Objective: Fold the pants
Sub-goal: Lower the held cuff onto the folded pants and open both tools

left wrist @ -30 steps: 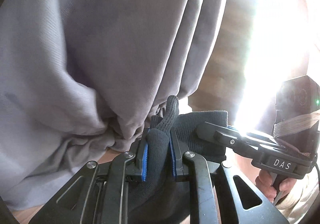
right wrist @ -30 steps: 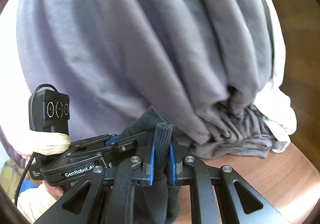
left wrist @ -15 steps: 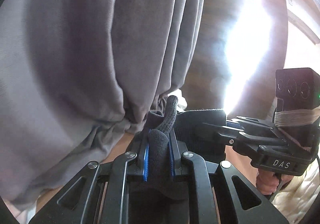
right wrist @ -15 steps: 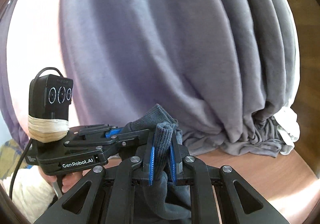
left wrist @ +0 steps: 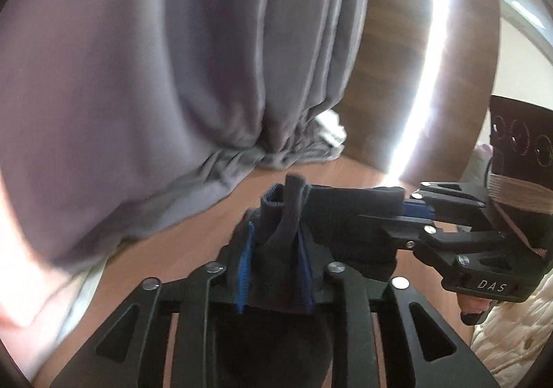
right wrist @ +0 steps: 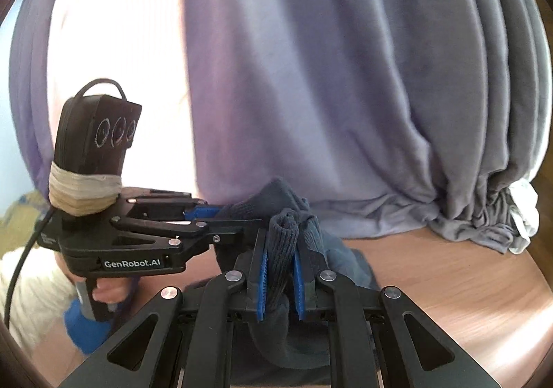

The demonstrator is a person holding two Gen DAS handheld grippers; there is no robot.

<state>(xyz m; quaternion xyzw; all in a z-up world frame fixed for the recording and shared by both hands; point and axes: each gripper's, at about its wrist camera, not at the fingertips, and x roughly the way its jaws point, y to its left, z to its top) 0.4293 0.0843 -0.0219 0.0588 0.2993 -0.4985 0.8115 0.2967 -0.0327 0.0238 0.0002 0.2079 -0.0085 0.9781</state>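
The grey pants (left wrist: 172, 76) hang in long folds and fill most of both wrist views (right wrist: 345, 76); their lower end bunches on the wooden table (left wrist: 166, 249). My left gripper (left wrist: 274, 242) is shut on the dark ribbed band of the pants (left wrist: 280, 215). My right gripper (right wrist: 280, 270) is shut on the same dark band (right wrist: 281, 232). The two grippers are side by side, each seen in the other's view: the right one (left wrist: 414, 211) and the left one (right wrist: 204, 215).
A white cloth (right wrist: 525, 208) lies under the bunched fabric at the table's far side, also in the left wrist view (left wrist: 331, 132). Bright glare washes out parts of both views. The table (right wrist: 466, 284) extends to the right.
Both grippers have risen with the dark band; the grey fabric hangs longer, and more bare table shows between the grippers and the bunched end.
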